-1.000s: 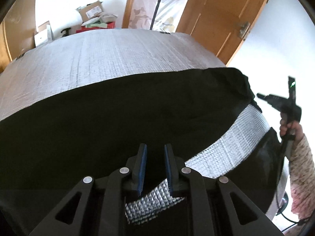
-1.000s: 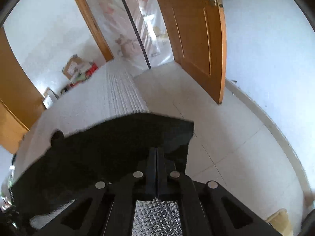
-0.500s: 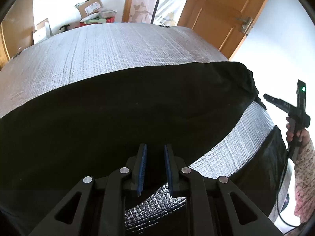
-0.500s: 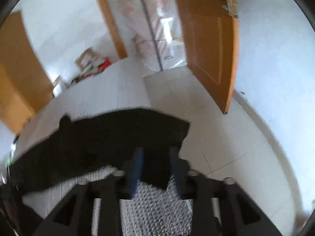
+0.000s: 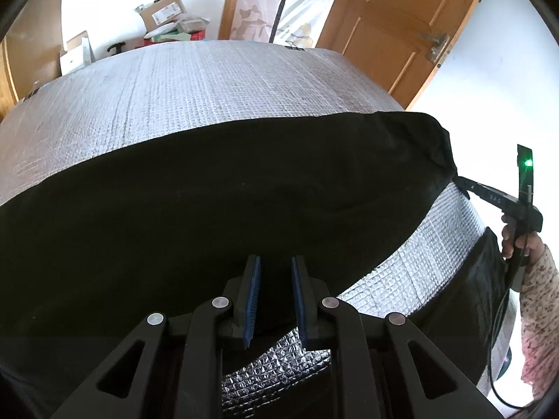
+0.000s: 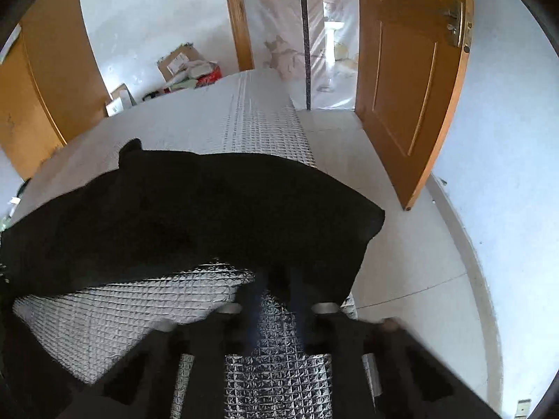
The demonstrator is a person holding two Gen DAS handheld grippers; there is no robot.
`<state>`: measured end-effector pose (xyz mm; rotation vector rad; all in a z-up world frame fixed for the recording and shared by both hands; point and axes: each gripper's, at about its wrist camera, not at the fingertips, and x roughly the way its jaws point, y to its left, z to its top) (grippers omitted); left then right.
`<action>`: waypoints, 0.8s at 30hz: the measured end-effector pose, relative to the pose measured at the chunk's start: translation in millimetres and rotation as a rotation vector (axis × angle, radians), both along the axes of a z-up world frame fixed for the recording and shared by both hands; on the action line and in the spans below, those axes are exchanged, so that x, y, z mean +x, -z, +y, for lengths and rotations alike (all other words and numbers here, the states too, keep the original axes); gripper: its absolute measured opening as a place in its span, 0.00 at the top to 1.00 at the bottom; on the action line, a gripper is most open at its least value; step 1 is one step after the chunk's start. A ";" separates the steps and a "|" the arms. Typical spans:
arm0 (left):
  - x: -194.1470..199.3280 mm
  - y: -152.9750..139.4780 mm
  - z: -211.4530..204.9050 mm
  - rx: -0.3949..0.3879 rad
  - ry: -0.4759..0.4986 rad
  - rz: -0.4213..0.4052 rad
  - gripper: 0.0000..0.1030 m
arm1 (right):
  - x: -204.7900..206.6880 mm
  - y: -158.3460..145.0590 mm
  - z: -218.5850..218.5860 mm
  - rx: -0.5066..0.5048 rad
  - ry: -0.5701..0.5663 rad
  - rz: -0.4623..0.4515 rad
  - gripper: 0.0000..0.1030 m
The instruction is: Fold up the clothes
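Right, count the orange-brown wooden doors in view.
2. One orange-brown wooden door stands open at the right, beside the plastic-sheeted doorway; the other is at the left edge, past the silver quilted table. Others may be hidden.

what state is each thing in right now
black cloth: spread across the table
left gripper: partly open, cloth between its fingers, grip unclear
right gripper: jaws just closed, on the cloth's corner
door: open
green light: on
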<state>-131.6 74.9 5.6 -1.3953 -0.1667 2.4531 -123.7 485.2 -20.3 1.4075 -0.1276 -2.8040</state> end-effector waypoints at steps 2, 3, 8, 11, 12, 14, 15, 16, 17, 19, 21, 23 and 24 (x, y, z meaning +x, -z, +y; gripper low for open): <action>0.4 0.0 0.0 0.000 0.003 0.002 0.82 | 0.4 -3.1 2.8 -0.011 0.013 0.015 0.96; 0.6 0.2 -0.2 0.003 0.004 0.004 0.82 | 0.8 -6.2 4.8 -0.022 0.021 0.029 0.96; 0.9 1.4 -0.9 0.007 0.006 0.004 0.82 | 0.7 -27.8 19.5 -0.058 0.085 0.110 0.96; 0.9 1.3 -0.8 0.009 0.006 0.005 0.82 | -7.4 -38.2 26.2 -0.044 0.138 0.138 0.96; 0.8 1.3 -1.1 0.011 0.006 0.006 0.82 | -10.9 -40.0 29.4 -0.050 0.154 0.142 0.96; 0.6 1.2 -1.5 0.014 0.005 0.005 0.82 | -17.6 -42.8 35.8 -0.056 0.185 0.149 0.96; 0.6 1.7 -1.9 0.014 0.006 0.005 0.82 | -20.7 -44.2 38.5 -0.050 0.200 0.155 0.96; 0.5 1.9 -2.1 0.012 0.009 0.005 0.82 | -24.0 -46.3 41.3 -0.056 0.217 0.165 0.96; 0.6 1.6 -2.3 0.013 0.009 0.004 0.82 | -27.4 -48.6 44.2 -0.064 0.233 0.175 0.96; 0.6 1.4 -2.8 0.016 0.009 0.003 0.82 | -33.4 -54.0 48.4 -0.063 0.260 0.199 0.96; 0.7 1.4 -3.2 0.019 0.009 0.003 0.82 | -38.4 -59.7 51.0 -0.058 0.282 0.219 0.96; 1.0 1.6 -3.7 0.024 0.008 0.004 0.82 | -41.9 -65.6 51.7 -0.050 0.299 0.232 0.96; 1.0 1.5 -3.9 0.024 0.010 0.005 0.82 | -43.6 -68.1 51.3 -0.028 0.312 0.237 0.96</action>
